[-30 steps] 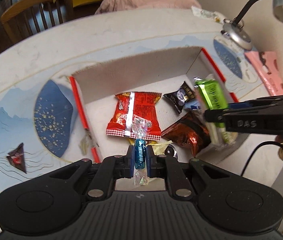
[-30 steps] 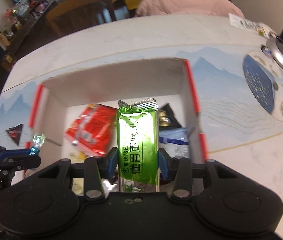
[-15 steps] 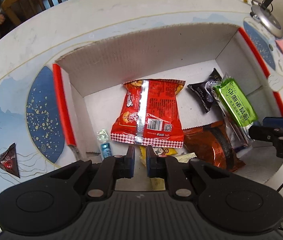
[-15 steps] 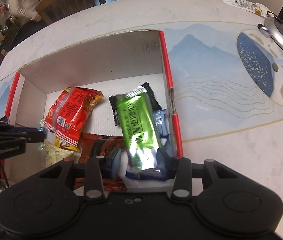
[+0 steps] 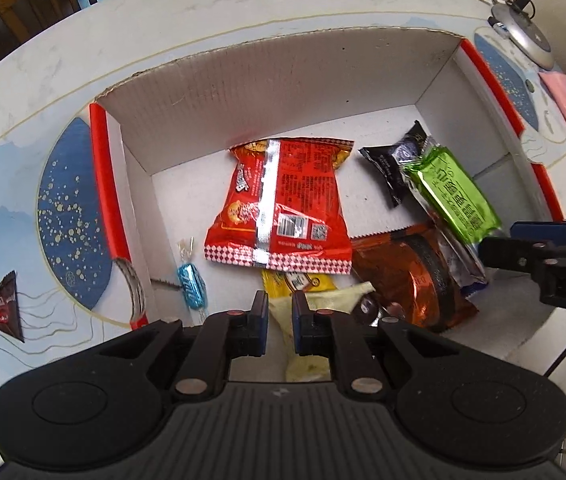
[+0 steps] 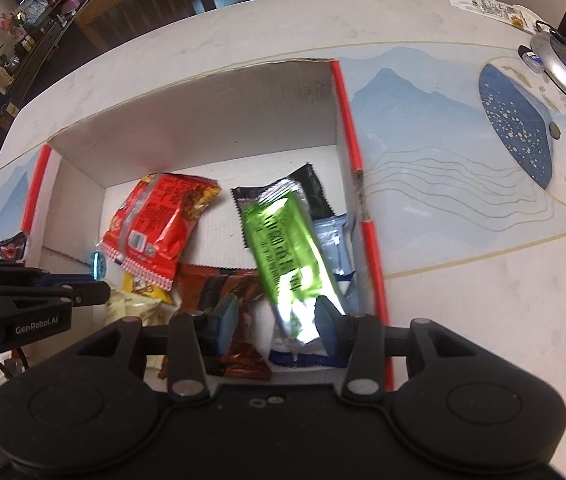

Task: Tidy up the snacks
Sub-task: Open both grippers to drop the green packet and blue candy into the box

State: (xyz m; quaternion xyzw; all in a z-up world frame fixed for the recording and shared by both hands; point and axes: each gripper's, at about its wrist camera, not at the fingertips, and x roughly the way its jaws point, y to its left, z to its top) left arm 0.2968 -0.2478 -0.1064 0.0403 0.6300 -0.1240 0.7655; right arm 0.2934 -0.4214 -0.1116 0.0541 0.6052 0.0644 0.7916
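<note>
1. Counter (image 5: 243,8): one, with a blue mountain pattern, carrying everything here.
2. Box (image 5: 283,76): one open cardboard box with red edges, standing on the counter. All but one of the snacks lie in it.
3. Red bag (image 5: 283,204): one, lying flat in the middle of the box floor. It looks puffy, light and crushable, so I would take it by a sealed end.
4. Orange-brown packet (image 5: 411,276): one, glossy foil and probably slippery, lying partly under the others.
5. Right gripper (image 6: 276,312): its jaws stand partway apart around the lower end of the green packet. One pad meets the packet's edge and a gap shows at the other. I cannot tell whether they are pinching it.
6. Left gripper (image 5: 280,316): its jaws are drawn to a narrow slit with nothing in them, hovering above the near end of the box.
7. Green packet (image 6: 283,248): one, lying tilted at the right side of the box across the black and blue-and-white packets. It looks light, fairly stiff and slick, and the flat end seal is the likeliest place to hold it.
8. Black packet (image 5: 387,160), blue-and-white packet (image 6: 333,236), yellow packet (image 5: 299,282) and pale packet (image 5: 315,308): one of each, all soft.
9. Triangular snack (image 5: 1,310): one, dark red, outside the box on the counter to its left, so probably the next to fetch.
10. Blue candy (image 5: 192,286): one, in the box's near left corner. It is tiny and hard, best taken across its middle.

That makes at least eight snacks inside the box and one outside.
</note>
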